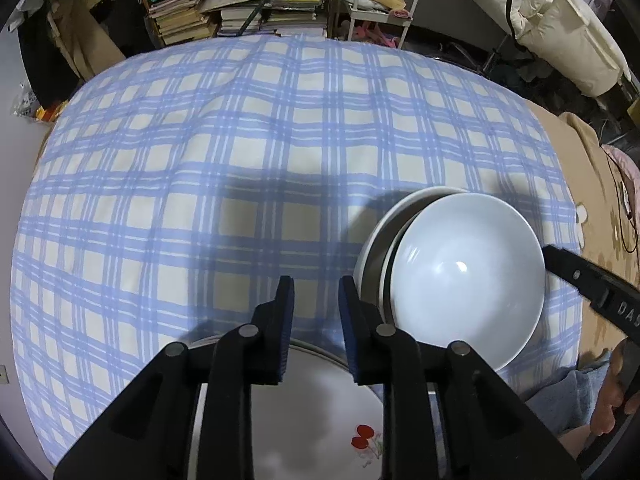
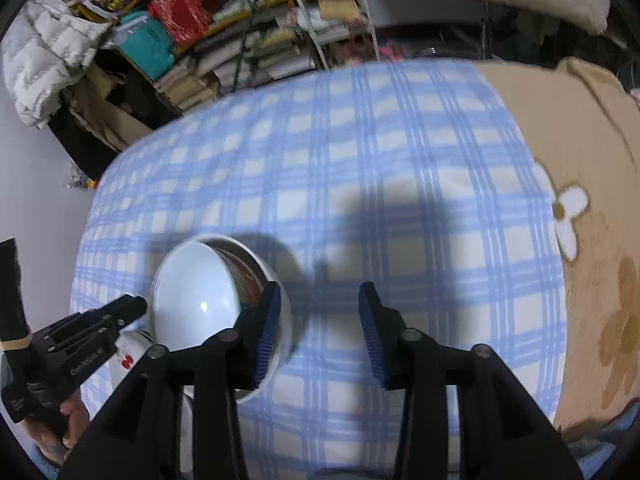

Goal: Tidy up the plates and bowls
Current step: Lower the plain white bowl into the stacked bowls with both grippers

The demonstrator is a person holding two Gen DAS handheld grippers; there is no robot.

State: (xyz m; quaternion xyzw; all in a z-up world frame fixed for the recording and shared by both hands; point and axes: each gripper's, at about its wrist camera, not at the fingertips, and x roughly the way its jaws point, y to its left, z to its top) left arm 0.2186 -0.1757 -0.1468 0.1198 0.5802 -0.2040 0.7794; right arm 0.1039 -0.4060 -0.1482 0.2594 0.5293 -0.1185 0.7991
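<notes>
A plain white bowl (image 1: 468,280) sits tilted inside a larger bowl (image 1: 374,240) on the blue checked cloth (image 1: 240,160). In the right wrist view the white bowl (image 2: 196,292) leans in the outer bowl (image 2: 280,344), whose inside shows a red pattern. My right gripper (image 2: 320,320) is open just right of the bowls, its left pad in front of the outer rim, nothing between the pads. A white plate (image 1: 320,420) with a red flower lies under my left gripper (image 1: 316,320), which stands narrowly open, the plate's rim showing in the gap. The left gripper (image 2: 138,306) points at the bowls' left side.
A brown blanket (image 2: 580,160) with flower shapes covers the surface right of the cloth. Stacked books and shelves (image 1: 240,12), a white rack (image 1: 376,0) and a puffy pale jacket (image 1: 560,20) stand beyond the far edge. A person's hand (image 2: 76,420) holds the left gripper.
</notes>
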